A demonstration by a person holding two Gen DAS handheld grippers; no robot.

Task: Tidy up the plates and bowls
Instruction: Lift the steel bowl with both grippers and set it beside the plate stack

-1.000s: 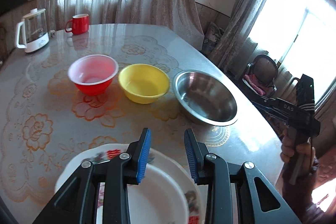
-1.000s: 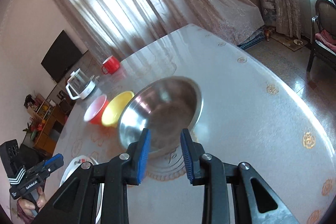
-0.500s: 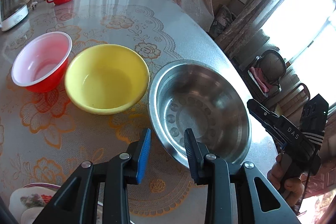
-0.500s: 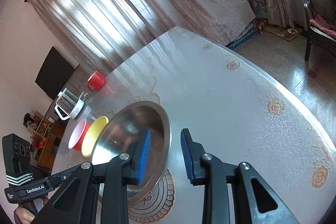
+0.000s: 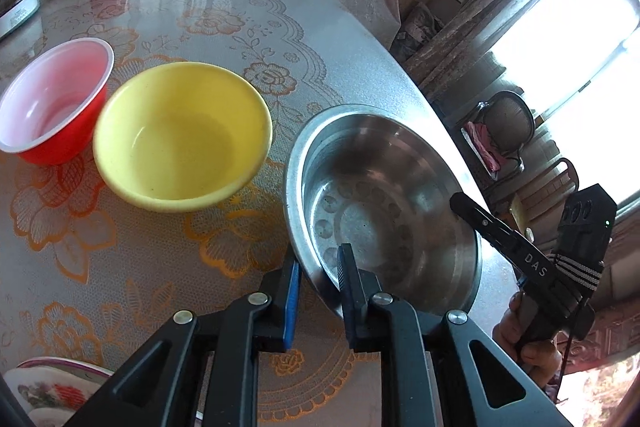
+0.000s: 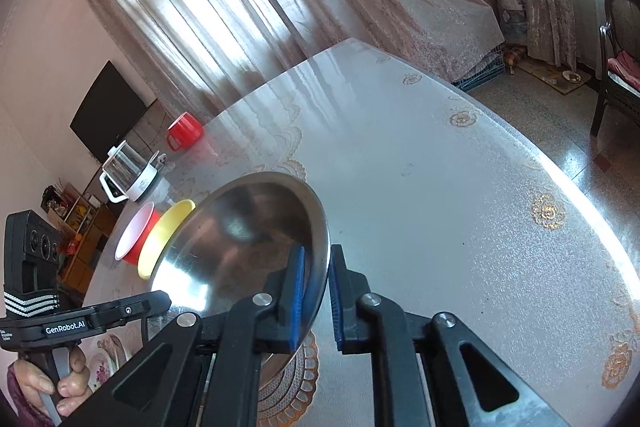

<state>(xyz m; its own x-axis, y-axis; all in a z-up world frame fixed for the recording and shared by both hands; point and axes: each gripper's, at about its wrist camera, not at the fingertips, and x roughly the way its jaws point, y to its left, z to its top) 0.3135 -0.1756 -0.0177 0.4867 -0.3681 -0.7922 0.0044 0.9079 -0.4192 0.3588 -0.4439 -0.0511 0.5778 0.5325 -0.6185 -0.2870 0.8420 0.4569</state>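
Two texts can be read. In the left wrist view, the white letters "DAS" stand on the black arm of the right tongs (image 5: 464, 205), to the right of the left tongs (image 5: 318, 277). In the right wrist view, a small label "GenRobot.AI" stands on the black body of the left tongs, to the lower left of the right tongs (image 6: 316, 291).

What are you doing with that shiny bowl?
A person holds a gripper tool in each hand, and both are closing on the rim of the steel bowl on the table. The left gripper has the near rim between its fingers; the right gripper has the rim on the opposite side. The yellow bowl and red bowl sit beside it, untouched.
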